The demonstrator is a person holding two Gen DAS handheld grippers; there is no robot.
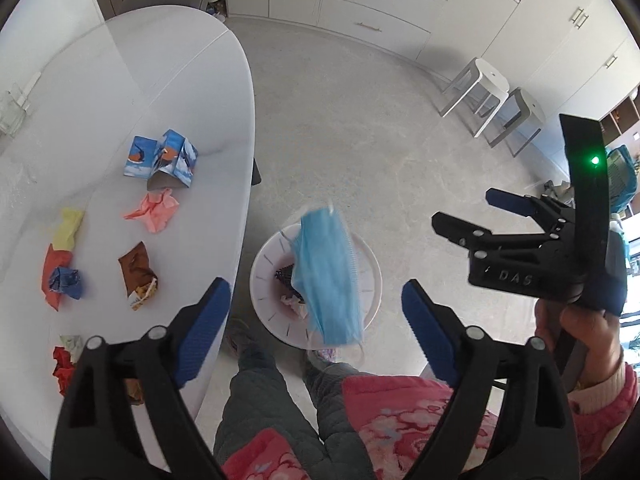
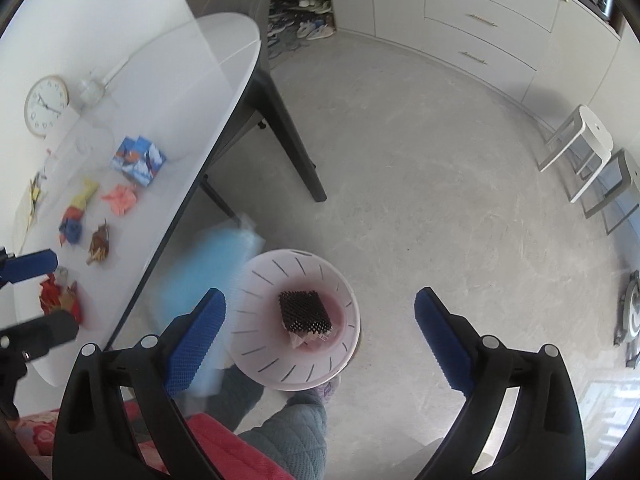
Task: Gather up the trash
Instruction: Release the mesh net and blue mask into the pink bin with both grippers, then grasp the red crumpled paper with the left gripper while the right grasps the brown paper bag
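A blue face mask (image 1: 326, 276) hangs loose in the air between my left gripper's (image 1: 316, 316) wide-open fingers, over a white slotted waste bin (image 1: 264, 280) on the floor. In the right wrist view the mask (image 2: 208, 276) is a blue blur left of the bin (image 2: 256, 320), which holds a black mesh piece (image 2: 305, 311). My right gripper (image 2: 320, 332) is open and empty above the bin; it also shows in the left wrist view (image 1: 460, 212). On the white table (image 1: 216, 92) lie a blue printed carton (image 1: 162, 158), pink paper (image 1: 154, 212), a brown wrapper (image 1: 138, 274) and other crumpled scraps.
The table edge runs just left of the bin, with a dark table leg (image 2: 294, 140) beyond. Two white stools (image 1: 492, 100) stand by the cabinets. A round clock (image 2: 45, 106) leans on the table's far side. The person's legs (image 1: 264, 400) stand below the bin.
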